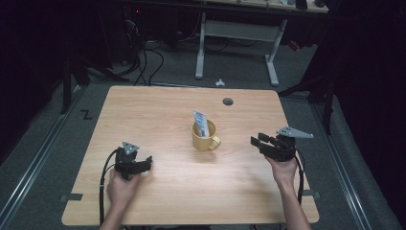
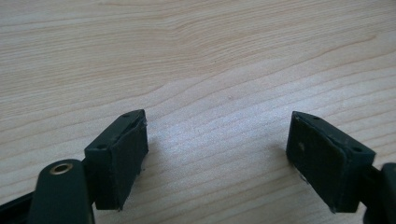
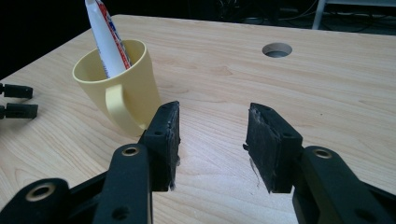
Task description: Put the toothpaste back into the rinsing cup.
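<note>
The right gripper (image 3: 212,140) hangs just above the table (image 3: 327,93) with its jaws parted and nothing between them; the yellow mug (image 3: 116,74) stands near, ahead and to its left in the right gripper view, handle toward the camera, apart from the jaws; a toothpaste tube (image 3: 106,39) leans upright inside it; the left gripper (image 2: 217,156) is spread wide over bare wood, holding nothing.
</note>
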A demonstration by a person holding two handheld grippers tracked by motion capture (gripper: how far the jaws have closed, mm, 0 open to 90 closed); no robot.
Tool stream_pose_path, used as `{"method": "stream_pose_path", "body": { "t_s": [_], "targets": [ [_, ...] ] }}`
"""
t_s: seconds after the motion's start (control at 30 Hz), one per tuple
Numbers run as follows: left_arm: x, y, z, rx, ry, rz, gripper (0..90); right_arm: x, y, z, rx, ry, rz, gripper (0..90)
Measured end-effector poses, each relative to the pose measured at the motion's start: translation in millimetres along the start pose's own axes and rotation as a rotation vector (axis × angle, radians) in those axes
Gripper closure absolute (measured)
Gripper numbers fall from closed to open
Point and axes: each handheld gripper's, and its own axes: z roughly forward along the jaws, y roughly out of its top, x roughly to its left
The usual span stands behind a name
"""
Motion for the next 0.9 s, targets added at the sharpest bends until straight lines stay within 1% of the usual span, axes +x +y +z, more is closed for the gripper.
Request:
{"method": "stream_pose_path", "body": {
  "t_s": [0.37, 0.9],
  "targets": [
    [0.0, 0.0, 0.0, 0.000, 0.000, 0.000, 21.1, -6.1, -5.4, -8.5, -0.005, -0.012, 0.015, 54.8],
    [0.1, 0.0, 0.0, 0.000, -0.001, 0.000, 21.1, -6.8, -9.6, -14.4, 0.002, -0.020, 0.009, 55.2]
  ]
}}
